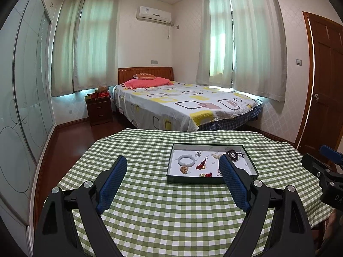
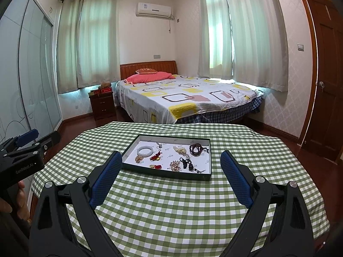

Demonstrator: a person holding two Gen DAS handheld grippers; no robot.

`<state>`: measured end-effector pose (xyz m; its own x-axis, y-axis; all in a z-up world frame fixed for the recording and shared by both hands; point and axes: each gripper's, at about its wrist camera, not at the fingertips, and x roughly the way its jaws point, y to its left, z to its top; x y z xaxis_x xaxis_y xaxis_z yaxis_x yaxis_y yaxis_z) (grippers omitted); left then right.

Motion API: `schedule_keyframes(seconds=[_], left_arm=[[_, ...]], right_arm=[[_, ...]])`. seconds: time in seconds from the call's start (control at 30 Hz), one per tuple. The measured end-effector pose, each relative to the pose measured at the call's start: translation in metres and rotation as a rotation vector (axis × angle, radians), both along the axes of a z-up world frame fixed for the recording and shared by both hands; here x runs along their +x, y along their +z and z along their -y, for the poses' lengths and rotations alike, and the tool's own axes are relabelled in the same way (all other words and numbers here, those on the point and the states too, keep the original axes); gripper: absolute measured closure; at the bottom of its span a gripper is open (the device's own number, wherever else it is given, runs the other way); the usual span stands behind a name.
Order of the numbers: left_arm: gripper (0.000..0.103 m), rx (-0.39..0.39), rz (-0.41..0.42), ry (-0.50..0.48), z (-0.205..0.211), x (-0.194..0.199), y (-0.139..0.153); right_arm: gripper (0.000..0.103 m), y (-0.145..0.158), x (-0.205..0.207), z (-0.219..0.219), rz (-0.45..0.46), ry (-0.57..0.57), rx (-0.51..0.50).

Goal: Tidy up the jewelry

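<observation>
A shallow dark-green rectangular cardboard tray with a white lining (image 2: 209,160) is seen resting on the surface covered by a green-and-white checked cloth (image 2: 171,203), and every piece of jewelry is found inside it. Toward the tray's far left corner a pale white jade bangle (image 2: 145,150) is laid flat; just beside it, nearer the tray's middle, a red knotted charm with gold beads (image 2: 156,156) is placed. A coil of dark brown wooden beads (image 2: 196,149) is kept at the tray's far right corner, and a black corded pendant (image 2: 187,163) is set near the tray's front wall. The left hand-held gripper (image 1: 173,184) is held released above the cloth on the near side of the tray, its blue-padded fingers (image 1: 111,187) spread wide with nothing between them. The right hand-held gripper (image 2: 169,180) is likewise held released in front of the tray, nothing being grasped.
</observation>
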<state>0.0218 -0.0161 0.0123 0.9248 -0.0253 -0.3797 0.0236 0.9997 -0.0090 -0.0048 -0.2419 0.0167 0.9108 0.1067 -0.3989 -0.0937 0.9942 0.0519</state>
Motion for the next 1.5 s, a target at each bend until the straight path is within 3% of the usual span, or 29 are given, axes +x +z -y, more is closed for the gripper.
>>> schedule_keyframes(seconds=[1.5], left_arm=[[0.019,-0.009,-0.012,0.007,-0.004,0.0023,-0.002]], right_arm=[[0.012,-0.0035,0.0031,-0.0027,-0.001,0.001,0.001]])
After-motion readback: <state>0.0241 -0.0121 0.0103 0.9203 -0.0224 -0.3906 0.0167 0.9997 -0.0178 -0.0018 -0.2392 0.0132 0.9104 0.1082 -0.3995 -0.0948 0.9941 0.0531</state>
